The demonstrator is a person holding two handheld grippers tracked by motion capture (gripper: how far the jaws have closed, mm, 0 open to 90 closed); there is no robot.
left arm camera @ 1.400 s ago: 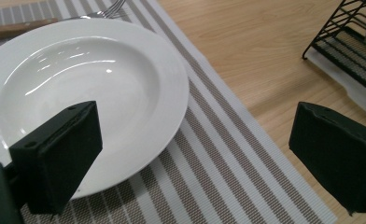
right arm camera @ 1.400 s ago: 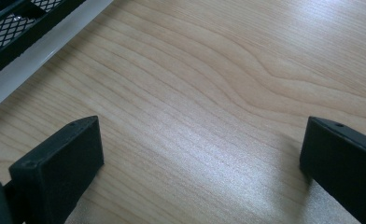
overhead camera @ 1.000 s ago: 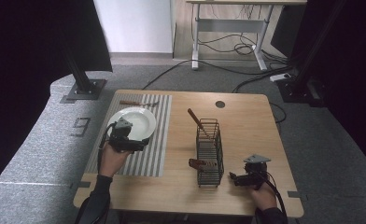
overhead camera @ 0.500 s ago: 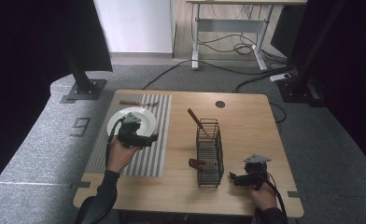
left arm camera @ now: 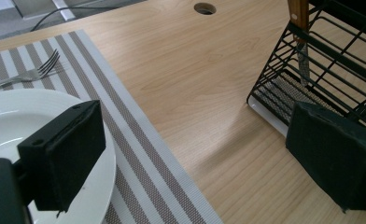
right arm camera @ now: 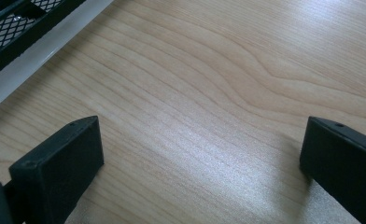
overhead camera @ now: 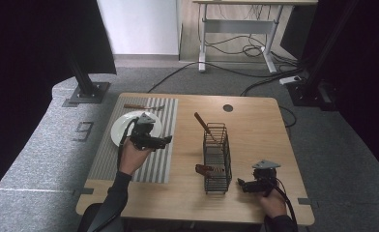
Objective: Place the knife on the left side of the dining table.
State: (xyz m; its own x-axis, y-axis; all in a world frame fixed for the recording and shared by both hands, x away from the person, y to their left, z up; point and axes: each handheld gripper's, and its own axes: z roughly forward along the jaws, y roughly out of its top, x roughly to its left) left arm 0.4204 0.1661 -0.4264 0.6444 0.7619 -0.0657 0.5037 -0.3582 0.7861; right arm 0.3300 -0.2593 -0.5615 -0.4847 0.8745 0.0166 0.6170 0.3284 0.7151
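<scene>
We hold the left gripper (overhead camera: 166, 139) above the placemat (overhead camera: 161, 159), just right of the plate (overhead camera: 122, 128), jaws spread wide and gripping nothing; they point toward the rack (overhead camera: 216, 157), so we judge that the rack, or the cutlery in it, is what we go for next. The right gripper (overhead camera: 240, 184) rests low on the table (overhead camera: 255, 125) just right of the rack's near end, also spread and empty, likely parked while the left one works. The rack stands mid-table, apart from the placemat. In it a wooden-handled knife (overhead camera: 204, 124) leans out of the far end, blade down; another brown-handled piece (overhead camera: 204, 169) pokes out of its near left side. The plate is bare. A fork (overhead camera: 141, 107) lies on the placemat beyond the plate.
</scene>
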